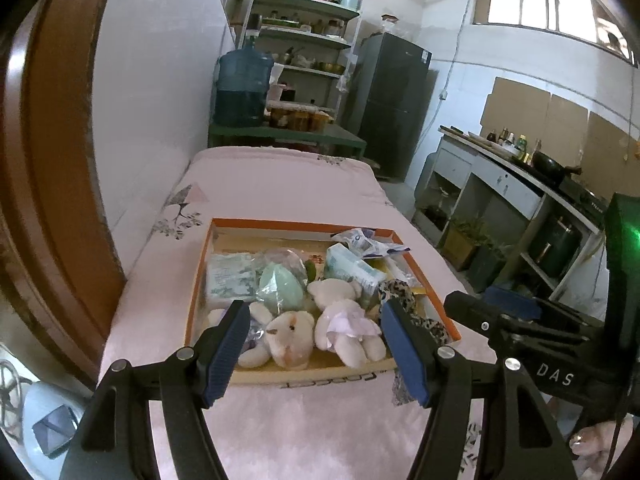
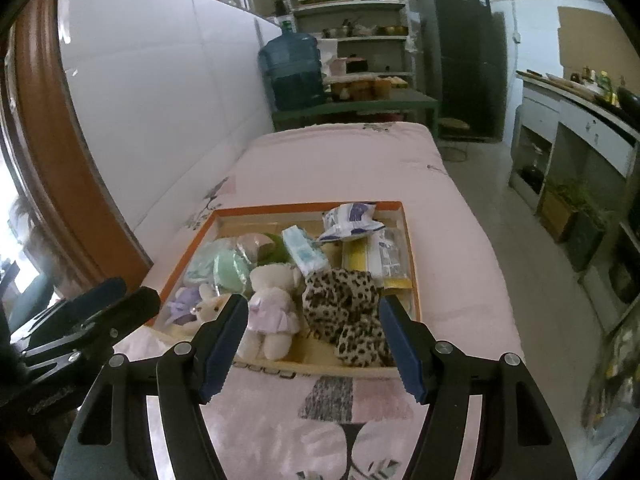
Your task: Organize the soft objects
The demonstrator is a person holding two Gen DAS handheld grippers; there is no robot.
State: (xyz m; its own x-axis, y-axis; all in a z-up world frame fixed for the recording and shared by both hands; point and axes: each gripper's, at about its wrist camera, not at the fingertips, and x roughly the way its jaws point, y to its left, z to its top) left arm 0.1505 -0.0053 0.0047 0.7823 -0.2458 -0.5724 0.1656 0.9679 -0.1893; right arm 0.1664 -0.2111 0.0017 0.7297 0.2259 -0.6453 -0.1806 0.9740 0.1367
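Kitchen-side bed (image 2: 340, 160), pink quilt: orange-rimmed box (image 2: 280, 209) at its near end, holding plush bears (image 1: 344, 320), leopard-print fabric (image 2: 344, 304), and packets. Left gripper (image 1: 316, 348) and right gripper (image 2: 316, 344): fingers spread wide, empty, just short of the box's near edge; right nearer the leopard fabric.

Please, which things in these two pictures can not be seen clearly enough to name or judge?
- Left wrist view: the plush toy in the tray's near left corner, behind the left gripper's finger.
- Right wrist view: the leopard-print fabric, its near right end behind the right gripper's finger.
- Both views: print on the white packets is too small to read.
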